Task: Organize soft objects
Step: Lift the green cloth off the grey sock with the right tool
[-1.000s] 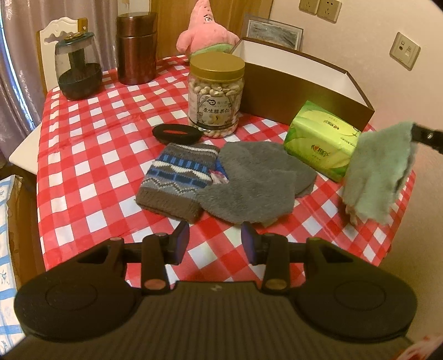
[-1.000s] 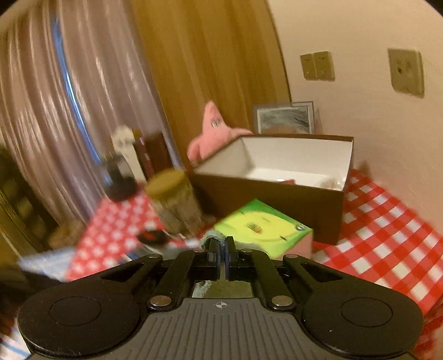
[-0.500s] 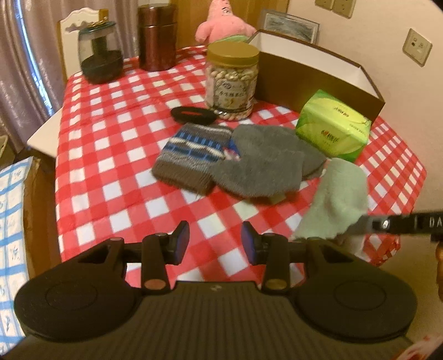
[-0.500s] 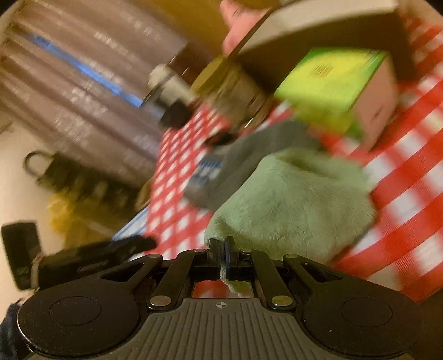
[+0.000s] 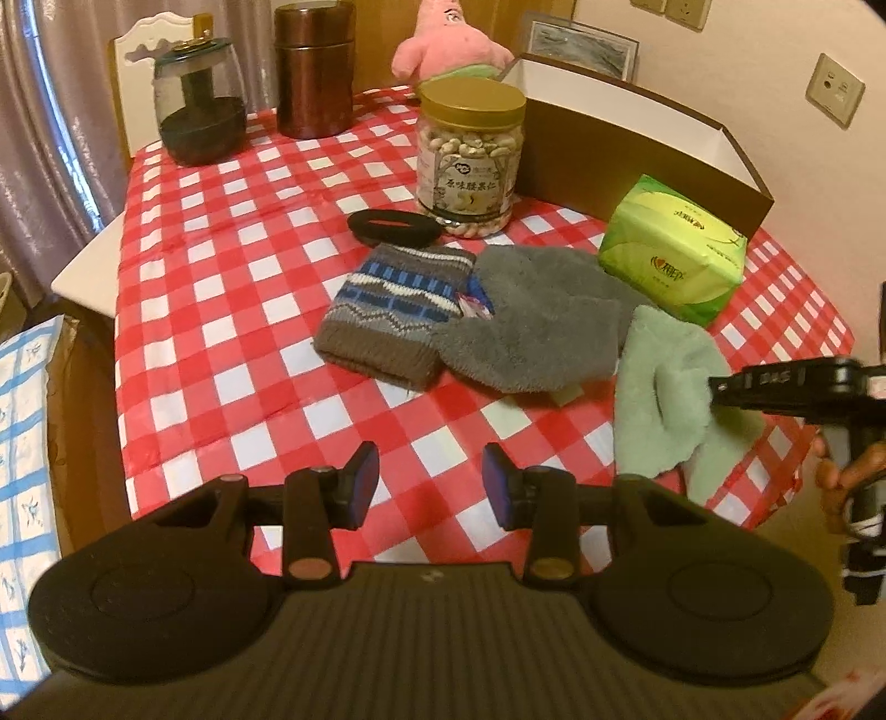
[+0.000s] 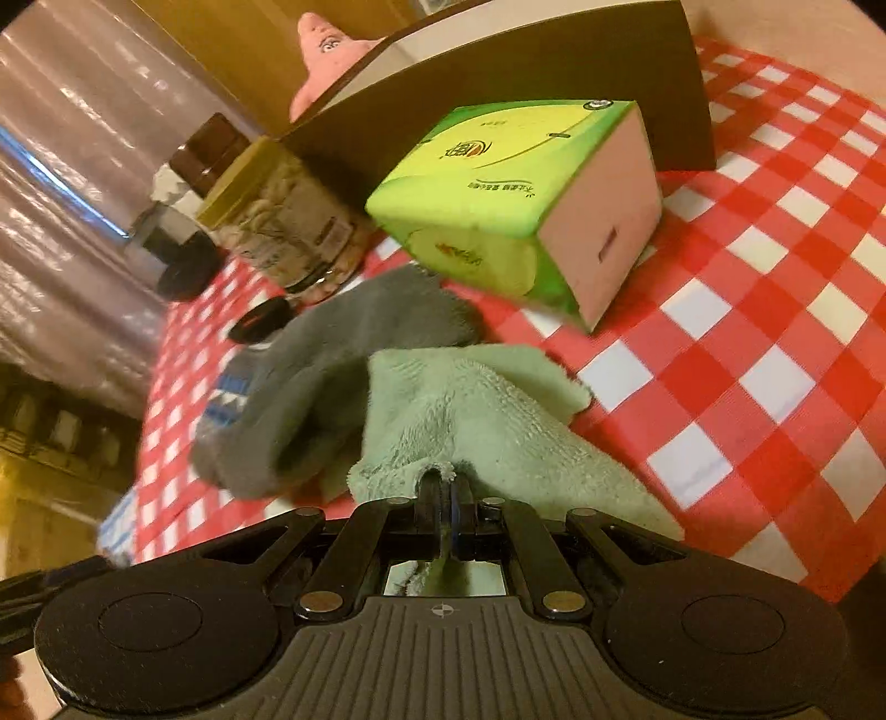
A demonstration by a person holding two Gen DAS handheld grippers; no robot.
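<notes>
Pinching a fold of the pale green cloth between its 2 closed fingers, the right gripper sits low at the bottom centre of its own view, with the cloth spreading away from it across the red and white checked tablecloth. In the left wrist view that same green cloth lies at the right of the frame, draped at the table's near right edge, and the right gripper reaches in from the right border onto it. The left gripper hovers at the bottom centre of its frame above the checked cloth, its 2 fingers spread apart with nothing between them. Just left of the green cloth, and seeming to touch its edge, lies a grey fluffy cloth, and beside that, toward the middle of the frame, a striped knitted piece in brown, blue and white whose right end meets the grey one. A green tissue pack rests in the right middle, just above the green cloth, in front of an open brown box. Further up stand a jar of nuts with a gold lid, a flat black oval object at its foot, a pink plush star at the top centre, a brown canister and a dark glass jar in the upper left.
</notes>
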